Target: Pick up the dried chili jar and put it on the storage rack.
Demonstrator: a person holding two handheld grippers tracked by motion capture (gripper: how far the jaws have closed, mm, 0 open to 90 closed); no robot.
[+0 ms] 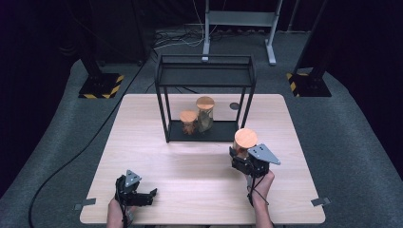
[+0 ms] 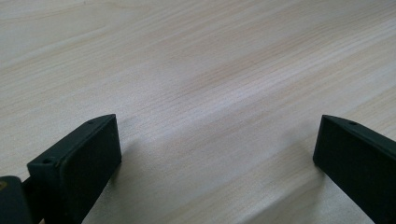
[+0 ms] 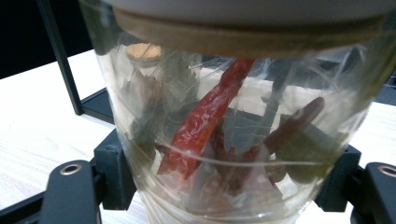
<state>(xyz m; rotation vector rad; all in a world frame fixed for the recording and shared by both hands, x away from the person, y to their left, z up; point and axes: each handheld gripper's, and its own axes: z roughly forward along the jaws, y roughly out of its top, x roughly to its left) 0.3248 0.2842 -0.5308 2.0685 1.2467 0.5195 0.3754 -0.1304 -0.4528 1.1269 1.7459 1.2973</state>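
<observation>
The right gripper (image 1: 241, 159) has its two black jaws pinching a glass jar (image 3: 243, 116), one pad on each side of the round wall, low on the body and well under the lid. Through the glass the right gripper view shows dried red chillies (image 3: 205, 121) and some darker pieces, loosely packed. The jar wears a flat wooden lid (image 1: 245, 138), and in the high view it sits at the right of the table (image 1: 142, 156), just in front of the near right corner of a black wire shelf (image 1: 205, 71). Whether its base rests on the wood or hangs just above it I cannot tell.

The left gripper (image 1: 142, 195) lies at the near left of the table with its jaws spread wide over bare wood, nothing between them.

On the shelf's bottom tray stand two more lidded jars, a short one (image 1: 188, 121) on the left and a tall one (image 1: 205, 114) touching or just beside it on the right. A small dark disc (image 1: 234, 106) lies on the table behind the shelf's right leg.

The held jar looks stiff, smooth and breakable, and probably light given its dry filling (most of the weight would be the glass itself). Smooth round glass could slip or twist between flat pads, so a hold across the widest part of the body, level and square, seems safest. The lid may only sit loosely, so it is no place to grip.
</observation>
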